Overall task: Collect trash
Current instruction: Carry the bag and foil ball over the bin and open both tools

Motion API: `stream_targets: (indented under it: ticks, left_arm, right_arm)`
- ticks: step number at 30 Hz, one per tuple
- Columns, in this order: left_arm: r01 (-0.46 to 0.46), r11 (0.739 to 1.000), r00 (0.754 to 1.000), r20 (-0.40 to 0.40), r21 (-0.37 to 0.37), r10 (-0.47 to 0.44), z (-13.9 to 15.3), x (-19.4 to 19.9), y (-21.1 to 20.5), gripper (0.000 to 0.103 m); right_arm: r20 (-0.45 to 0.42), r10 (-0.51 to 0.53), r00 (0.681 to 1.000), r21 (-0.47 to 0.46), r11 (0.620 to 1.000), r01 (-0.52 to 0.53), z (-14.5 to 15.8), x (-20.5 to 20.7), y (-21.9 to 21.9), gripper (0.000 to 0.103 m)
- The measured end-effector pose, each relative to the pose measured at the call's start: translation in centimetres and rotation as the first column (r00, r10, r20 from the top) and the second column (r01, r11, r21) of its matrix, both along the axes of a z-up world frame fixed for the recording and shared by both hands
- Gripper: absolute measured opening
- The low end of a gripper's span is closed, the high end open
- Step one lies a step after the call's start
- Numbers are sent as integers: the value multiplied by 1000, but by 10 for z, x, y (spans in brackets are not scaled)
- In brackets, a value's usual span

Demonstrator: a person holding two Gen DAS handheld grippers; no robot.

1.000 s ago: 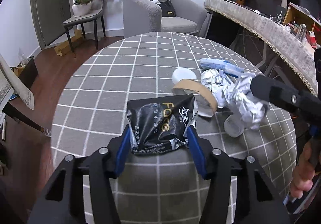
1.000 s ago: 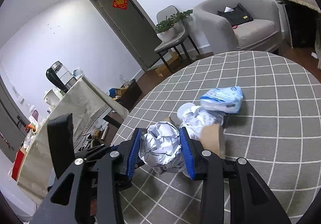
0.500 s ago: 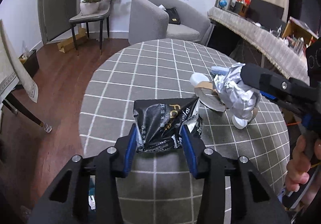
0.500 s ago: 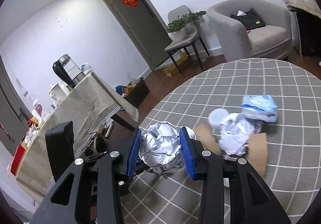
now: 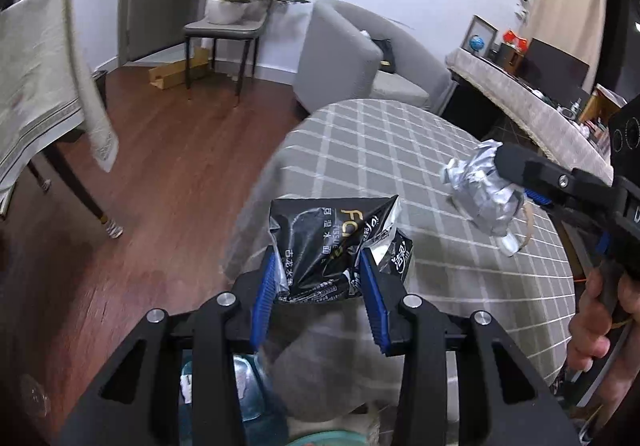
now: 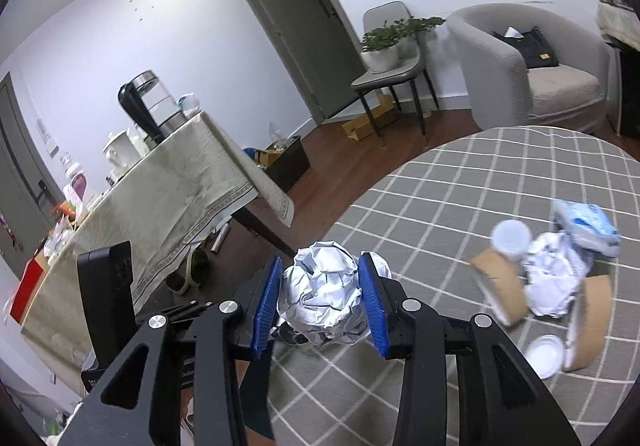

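My left gripper (image 5: 320, 278) is shut on a black crumpled tissue wrapper (image 5: 332, 242) and holds it in the air over the near left edge of the round table (image 5: 384, 150). My right gripper (image 6: 322, 298) is shut on a crumpled silver foil ball (image 6: 322, 298) above the table's left edge; the ball also shows in the left wrist view (image 5: 480, 186). Left on the table are another foil wad (image 6: 556, 282), two cardboard tape rings (image 6: 500, 290), a white cup (image 6: 512, 236), a white lid (image 6: 546, 356) and a blue-white tissue pack (image 6: 588, 226).
Below my left gripper something blue-green and clear (image 5: 244, 394) shows, too hidden to name. A cloth-covered side table (image 6: 160, 190) with a kettle stands to the left. A grey armchair (image 6: 540, 70) and a chair with a plant (image 6: 392, 62) stand beyond.
Both grippers have lifted their trash off the table and carried it back and to the left, past the table's edge. The remaining trash has stayed in place.
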State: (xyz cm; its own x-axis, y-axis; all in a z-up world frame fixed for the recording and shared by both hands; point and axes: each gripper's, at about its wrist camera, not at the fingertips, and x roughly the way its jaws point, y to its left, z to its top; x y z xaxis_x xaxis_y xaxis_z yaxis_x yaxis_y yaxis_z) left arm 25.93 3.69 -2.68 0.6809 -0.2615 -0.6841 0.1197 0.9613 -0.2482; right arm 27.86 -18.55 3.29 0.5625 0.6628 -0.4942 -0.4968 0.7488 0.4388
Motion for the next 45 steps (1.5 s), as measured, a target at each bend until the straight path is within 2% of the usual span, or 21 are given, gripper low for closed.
stream_targets:
  ticks: [7, 15, 25, 30, 33, 35, 37, 39, 41, 45]
  left_arm:
    - [-82, 997, 996, -42, -4, 81, -16, -22, 54, 43]
    - [-131, 991, 979, -153, 37, 135, -58, -39, 92, 43]
    - [-154, 986, 933, -317, 68, 168, -124, -49, 128, 44]
    - [-131, 991, 905, -404, 41, 136, -153, -49, 136, 44]
    - [-116, 992, 878, -464, 38, 121, -172, -50, 141, 48]
    - [-97, 994, 861, -497, 51, 109, -184, -52, 143, 55]
    - [-77, 995, 851, -515, 69, 102, -193, -54, 143, 61]
    - [-73, 994, 843, -527, 87, 108, -198, -55, 147, 63]
    - [-79, 994, 843, -527, 77, 108, -199, -59, 153, 66]
    - [-89, 992, 861, -495, 90, 122, -191, -63, 157, 73]
  right_arm:
    - [-2, 69, 998, -28, 997, -69, 2, -4, 47, 40]
    - [-19, 148, 989, -82, 985, -149, -4, -13, 108, 40]
    - [-74, 195, 978, -185, 961, -206, -26, -20, 165, 40]
    - [-106, 202, 974, -238, 946, -222, -37, -20, 189, 40]
    - [-136, 213, 968, -260, 935, -242, -47, -21, 205, 40]
    - [-153, 220, 964, -272, 928, -255, -53, -21, 211, 40]
    - [-170, 226, 959, -287, 920, -267, -62, -21, 218, 40]
    - [-188, 230, 955, -300, 912, -279, -70, -21, 226, 40]
    - [-202, 233, 951, -309, 906, -288, -77, -21, 231, 40]
    - [-225, 234, 946, -331, 895, -300, -90, -21, 241, 40]
